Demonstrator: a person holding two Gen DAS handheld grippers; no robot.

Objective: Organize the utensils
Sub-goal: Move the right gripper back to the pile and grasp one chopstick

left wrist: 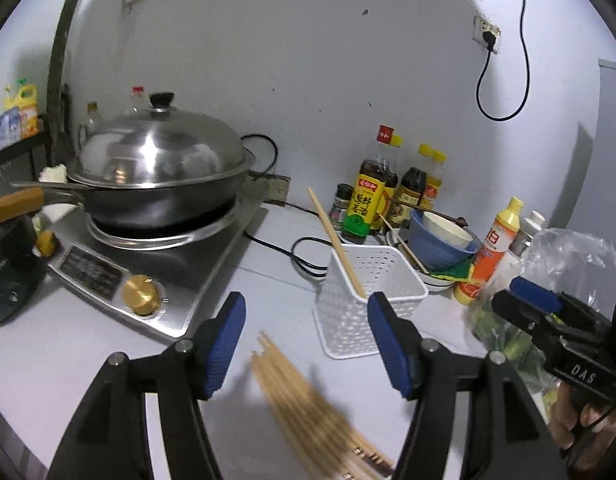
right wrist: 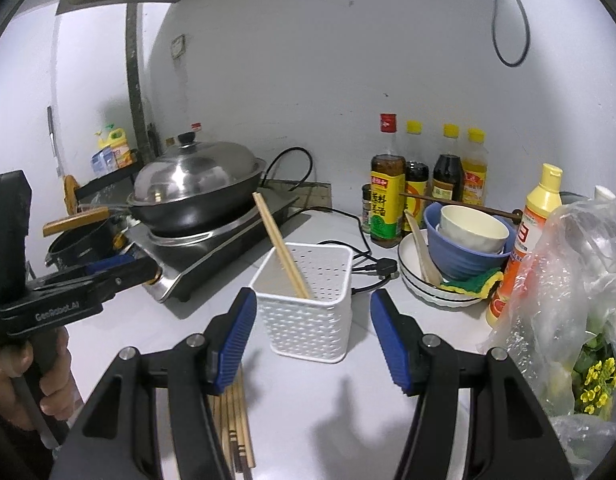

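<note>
White basket (right wrist: 308, 316) holds 1 leaning chopstick pair (right wrist: 282, 246) between spread blue fingers (right wrist: 238, 340).

Left wrist camera looks down over the counter toward the back wall, close above the chopstick bundle (left wrist: 308, 404). Right wrist camera faces likewise from further right; both share the white basket (left wrist: 368, 300) (right wrist: 308, 304).

Strong fisheye bending and black vignette corners are seen in both views. Even, cool indoor light; the white wall is blown out toward the rims. Glare is caught on the wok lid (left wrist: 160, 148). Soft shadows are cast on the counter (right wrist: 340, 396). The chopsticks (left wrist: 308, 404) are motion-blurred in the left view.
</note>
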